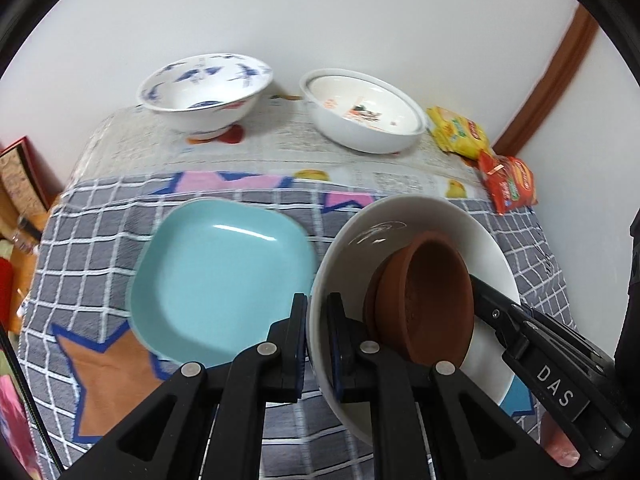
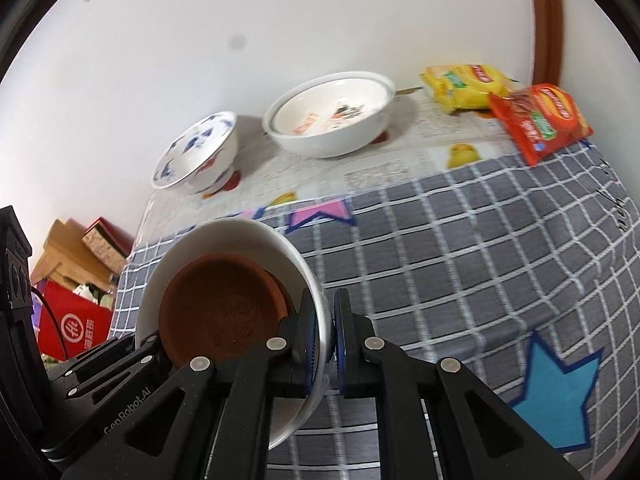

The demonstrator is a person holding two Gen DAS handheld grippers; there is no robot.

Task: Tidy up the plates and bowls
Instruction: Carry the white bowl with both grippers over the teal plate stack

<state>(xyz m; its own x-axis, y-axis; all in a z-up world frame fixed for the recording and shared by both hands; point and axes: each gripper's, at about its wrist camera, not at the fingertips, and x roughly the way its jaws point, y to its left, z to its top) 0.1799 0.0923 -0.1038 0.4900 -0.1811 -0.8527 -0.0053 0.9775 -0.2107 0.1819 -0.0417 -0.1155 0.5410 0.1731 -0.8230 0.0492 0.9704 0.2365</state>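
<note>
hidden: white bowl (image 1: 408, 240) lower rim cut off behind arms | grip: left hand-held gripper (image 1: 318, 344) and right hand-held gripper (image 2: 333, 340) each clamped on opposite rims, bowl held above table (image 2: 460, 248) | count: 1 brown dish (image 1: 428, 300) (tilted inside), 1 teal plate (image 1: 220, 276), 2 patterned bowls

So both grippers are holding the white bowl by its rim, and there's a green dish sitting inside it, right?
Almost. Both the left gripper and the right gripper are clamped on the rim of the white bowl, but the dish inside it isn't green. It is a brown clay dish, leaning against the bowl's wall. Both wrist views show this; the right wrist view looks straight into it.
</note>
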